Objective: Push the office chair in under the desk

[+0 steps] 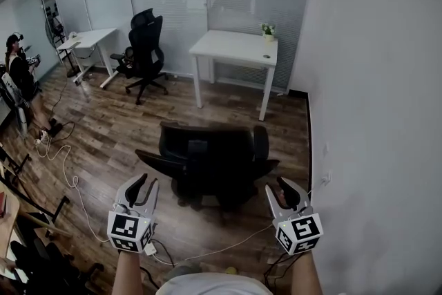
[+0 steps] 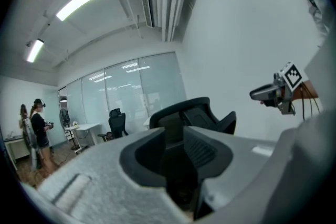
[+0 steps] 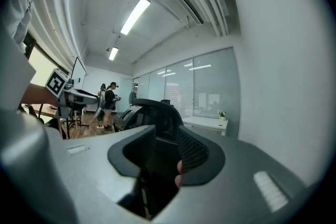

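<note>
Both grippers empty: left gripper (image 1: 146, 184) and right gripper (image 1: 281, 186) hold jaws partly apart, just behind the office chair (image 1: 210, 161), which stands well apart from the white desk (image 1: 231, 48).

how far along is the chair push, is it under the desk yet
Done: nothing that shows. The office chair stands out on the wood floor, clearly short of the white desk. In hand: the left gripper and right gripper are held at either side of the chair's back, jaws apart, gripping nothing. Left: press on the backrest and roll the chair forward under the desk.
</note>
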`<state>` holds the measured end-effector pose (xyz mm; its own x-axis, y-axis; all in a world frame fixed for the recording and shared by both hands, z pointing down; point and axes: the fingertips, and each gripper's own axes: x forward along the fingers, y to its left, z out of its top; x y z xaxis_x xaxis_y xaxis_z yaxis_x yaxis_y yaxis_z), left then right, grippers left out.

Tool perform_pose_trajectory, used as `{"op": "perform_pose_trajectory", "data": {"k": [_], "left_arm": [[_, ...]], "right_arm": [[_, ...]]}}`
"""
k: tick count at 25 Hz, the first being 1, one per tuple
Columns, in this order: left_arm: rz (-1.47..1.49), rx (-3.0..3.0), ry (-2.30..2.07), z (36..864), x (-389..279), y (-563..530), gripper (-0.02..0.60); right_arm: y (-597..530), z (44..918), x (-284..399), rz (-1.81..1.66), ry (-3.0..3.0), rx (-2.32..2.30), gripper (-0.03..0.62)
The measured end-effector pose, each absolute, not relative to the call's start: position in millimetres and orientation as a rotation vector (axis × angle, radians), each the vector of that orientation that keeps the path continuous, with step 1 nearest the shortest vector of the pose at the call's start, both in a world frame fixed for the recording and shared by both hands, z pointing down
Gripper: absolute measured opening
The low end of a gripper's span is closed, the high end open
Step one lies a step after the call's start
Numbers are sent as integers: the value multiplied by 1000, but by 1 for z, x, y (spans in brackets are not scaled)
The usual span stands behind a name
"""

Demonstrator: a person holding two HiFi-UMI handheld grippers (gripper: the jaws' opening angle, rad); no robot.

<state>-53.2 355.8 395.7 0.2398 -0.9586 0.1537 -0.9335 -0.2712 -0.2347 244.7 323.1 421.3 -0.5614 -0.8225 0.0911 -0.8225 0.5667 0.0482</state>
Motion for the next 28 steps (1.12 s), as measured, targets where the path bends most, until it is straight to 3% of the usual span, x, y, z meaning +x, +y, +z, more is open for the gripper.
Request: {"op": "perform_pose_trajectory", "data": {"k": [14, 28], "left_arm": [[-438, -2474, 1807, 428, -67, 288, 109], [-409, -2594, 1660, 429, -130, 228, 109]], "right_arm": [[263, 449, 230, 41, -2659, 1402, 117], [222, 446, 178, 39, -2561, 1472, 117]]}}
